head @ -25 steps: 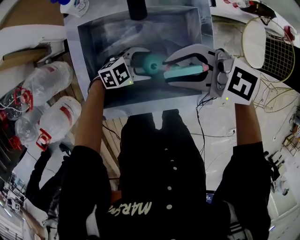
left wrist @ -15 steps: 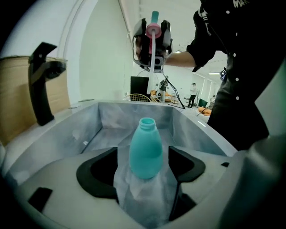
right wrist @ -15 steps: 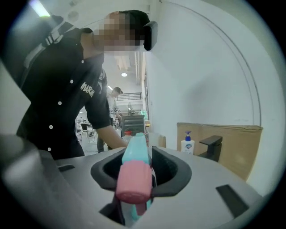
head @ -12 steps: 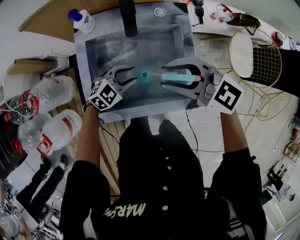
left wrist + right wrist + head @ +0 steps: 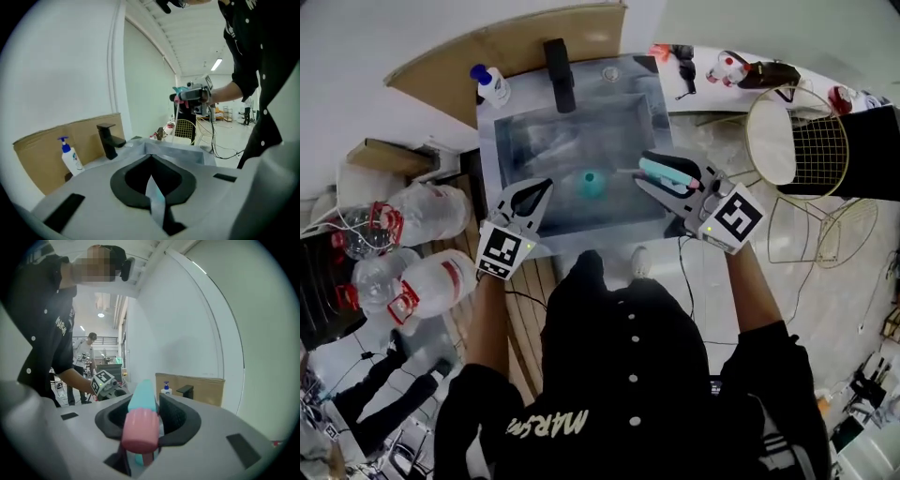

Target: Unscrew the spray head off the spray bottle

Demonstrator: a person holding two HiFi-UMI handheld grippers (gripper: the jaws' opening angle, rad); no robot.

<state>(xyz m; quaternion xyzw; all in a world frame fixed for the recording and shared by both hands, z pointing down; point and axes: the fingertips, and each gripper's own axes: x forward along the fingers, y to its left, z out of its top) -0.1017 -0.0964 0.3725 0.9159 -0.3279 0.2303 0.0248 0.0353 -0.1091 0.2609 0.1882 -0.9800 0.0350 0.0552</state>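
Change: left tool (image 5: 542, 190) is now off the bottle (image 5: 590, 183) in the sink (image 5: 517, 150), jaws just closed, empty | right tool (image 5: 648, 171): half-wide, gripping the spray head (image 5: 670, 174)

Only legible text was the white lettering (image 5: 548, 424) on my black shirt (image 5: 628, 356): upside down in the head view, "MARS" plus letters I couldn't resolve. The left cube (image 5: 504, 253) on my left gripper (image 5: 547, 185) and the right cube (image 5: 733, 217) on my right gripper (image 5: 644, 173) showed black-and-white square codes, no characters. The red labels on the water bottles (image 5: 441, 272) and the pump bottle (image 5: 492, 86) label were too small to read.
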